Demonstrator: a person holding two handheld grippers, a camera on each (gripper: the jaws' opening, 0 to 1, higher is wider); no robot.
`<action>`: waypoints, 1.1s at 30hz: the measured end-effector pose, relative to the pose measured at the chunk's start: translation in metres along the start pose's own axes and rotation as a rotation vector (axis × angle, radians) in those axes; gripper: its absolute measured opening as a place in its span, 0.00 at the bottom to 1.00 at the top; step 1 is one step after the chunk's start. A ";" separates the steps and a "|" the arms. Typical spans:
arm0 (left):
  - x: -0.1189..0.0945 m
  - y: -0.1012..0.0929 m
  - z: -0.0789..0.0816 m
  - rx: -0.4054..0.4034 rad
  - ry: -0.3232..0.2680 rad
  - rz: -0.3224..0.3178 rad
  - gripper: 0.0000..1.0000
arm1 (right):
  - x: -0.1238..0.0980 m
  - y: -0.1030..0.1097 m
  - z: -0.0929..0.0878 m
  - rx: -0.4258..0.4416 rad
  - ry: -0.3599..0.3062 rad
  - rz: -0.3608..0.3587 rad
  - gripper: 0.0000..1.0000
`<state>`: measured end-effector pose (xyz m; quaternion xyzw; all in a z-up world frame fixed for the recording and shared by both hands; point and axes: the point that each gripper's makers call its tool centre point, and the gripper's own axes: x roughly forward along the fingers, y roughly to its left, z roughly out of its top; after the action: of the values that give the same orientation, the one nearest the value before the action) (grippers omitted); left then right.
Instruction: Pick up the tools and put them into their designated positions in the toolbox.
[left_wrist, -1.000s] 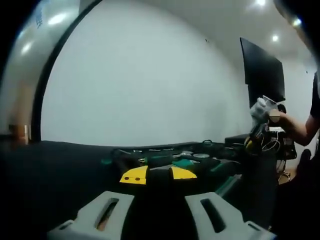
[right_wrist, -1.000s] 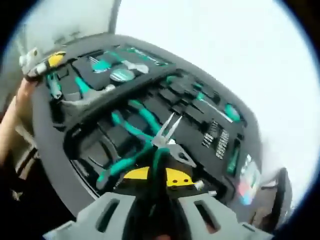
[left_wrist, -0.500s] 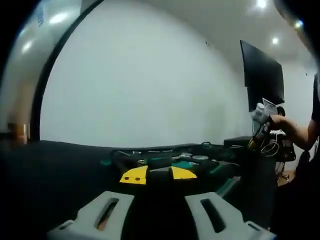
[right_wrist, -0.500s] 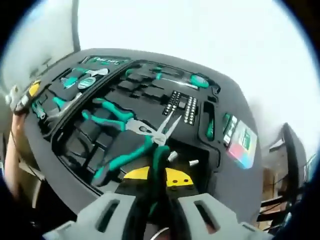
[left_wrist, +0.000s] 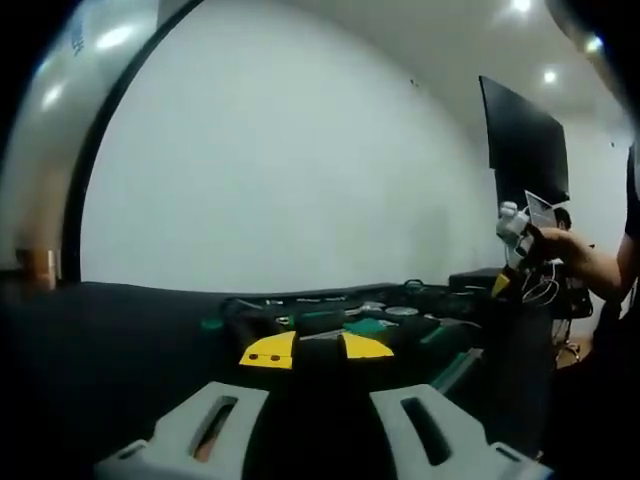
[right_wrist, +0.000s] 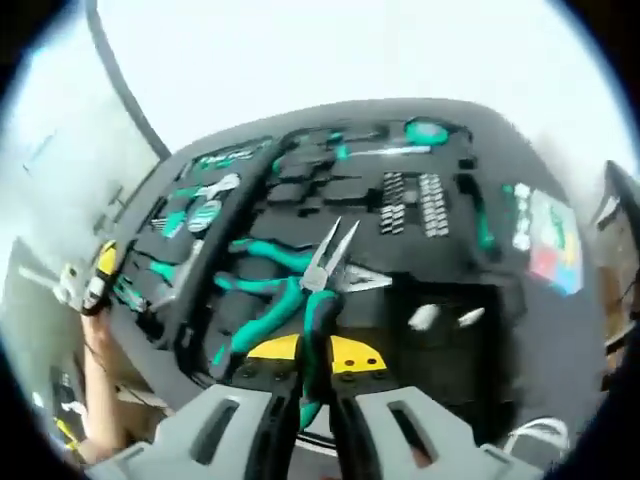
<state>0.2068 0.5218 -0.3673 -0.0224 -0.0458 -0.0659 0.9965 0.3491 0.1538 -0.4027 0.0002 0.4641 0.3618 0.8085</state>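
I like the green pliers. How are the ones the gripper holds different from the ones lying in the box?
The held pliers are up above the toolbox, clamped in the right gripper; the other pliers lie in the foam. The held pair's thin silver tips are spread open. Both have green handles.

an office or lab-like room: plain white walls and recessed ceiling lights at one o'clock. a dark wall screen hangs at two o'clock, and a black-covered table carries an open foam-lined toolbox.
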 end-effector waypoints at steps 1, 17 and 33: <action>0.000 0.000 0.000 -0.001 -0.001 0.000 0.16 | 0.002 0.003 0.001 0.003 0.001 -0.001 0.07; -0.002 0.004 0.004 -0.008 -0.012 -0.003 0.16 | -0.026 0.043 -0.021 -0.660 0.024 0.083 0.07; -0.001 -0.001 0.001 -0.002 -0.003 0.000 0.16 | 0.021 0.086 -0.046 -0.912 0.057 0.112 0.00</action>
<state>0.2055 0.5206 -0.3661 -0.0234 -0.0475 -0.0659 0.9964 0.2707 0.2139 -0.4161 -0.3405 0.2788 0.5720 0.6922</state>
